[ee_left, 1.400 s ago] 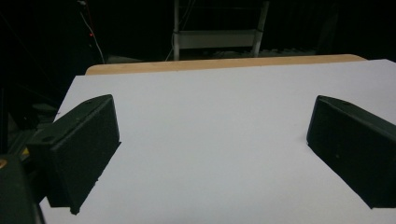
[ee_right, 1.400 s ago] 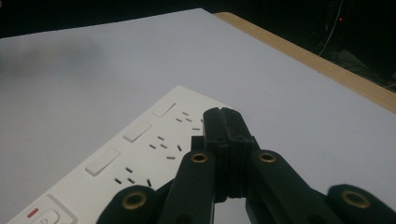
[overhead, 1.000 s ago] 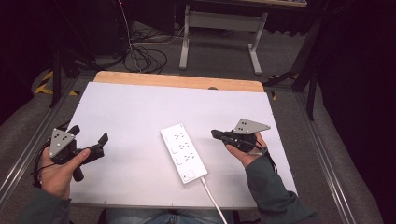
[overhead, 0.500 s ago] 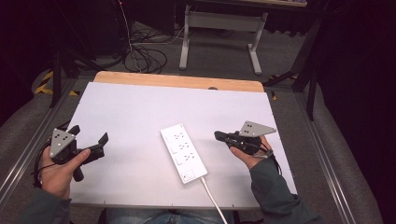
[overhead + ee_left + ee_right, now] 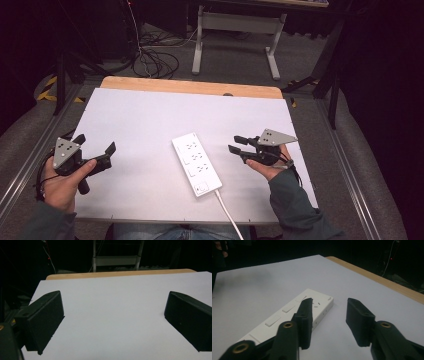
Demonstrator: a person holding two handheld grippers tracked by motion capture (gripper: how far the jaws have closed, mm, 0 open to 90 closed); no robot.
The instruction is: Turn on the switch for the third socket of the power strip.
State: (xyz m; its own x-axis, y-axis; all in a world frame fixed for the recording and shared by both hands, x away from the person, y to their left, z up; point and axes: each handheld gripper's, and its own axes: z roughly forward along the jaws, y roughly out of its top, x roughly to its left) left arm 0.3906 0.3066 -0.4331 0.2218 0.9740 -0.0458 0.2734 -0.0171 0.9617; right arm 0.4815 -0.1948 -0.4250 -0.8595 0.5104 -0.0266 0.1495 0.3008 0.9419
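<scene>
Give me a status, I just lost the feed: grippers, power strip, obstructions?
Left gripper open, empty, at table's left. Right gripper open, empty, beside the white power strip. Strip flat mid-table, untouched, cord trailing off near edge. Nothing between.

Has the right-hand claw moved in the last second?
Yes. The right claw has drifted slightly away from the white power strip, toward the table's right edge.

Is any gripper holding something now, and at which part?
Nothing is held. The left gripper and the right gripper are both open and empty; the power strip lies untouched on the table.
</scene>
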